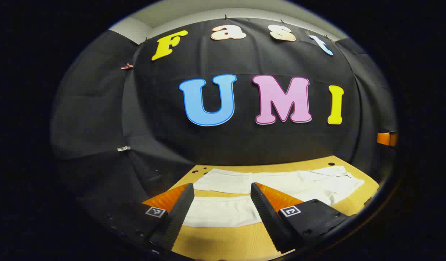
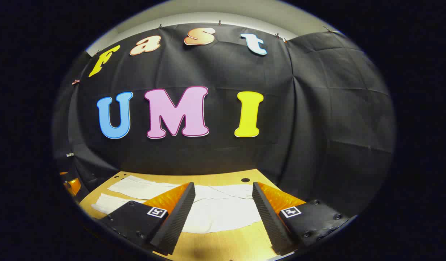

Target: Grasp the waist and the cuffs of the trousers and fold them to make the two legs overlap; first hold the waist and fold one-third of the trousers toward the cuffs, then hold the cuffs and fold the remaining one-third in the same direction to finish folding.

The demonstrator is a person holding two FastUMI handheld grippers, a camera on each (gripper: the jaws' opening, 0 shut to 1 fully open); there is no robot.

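so, in the left gripper view the left gripper (image 1: pixel 220 203) hangs above the near edge of the wooden table (image 1: pixel 223 243) with its two fingers spread wide and nothing between them. the white trousers (image 1: pixel 281 183) lie flat on the table just ahead of the fingers, both legs stretched out side by side toward the left with a thin strip of wood showing between them, and the wider part of the trousers lies to the right. the near leg is seen in the gap between the fingers, but they are not touching it. at the right edge of this view a small part of another gripper (image 1: pixel 387 139) shows, too little to tell more. in the right gripper view the right gripper (image 2: pixel 223 204) is also held wide apart and holds nothing. the trousers (image 2: pixel 223 214) lie flat on the table (image 2: pixel 223 246) in front of it, the wide part between the fingers and the two legs (image 2: pixel 135 188) reaching away to the left.
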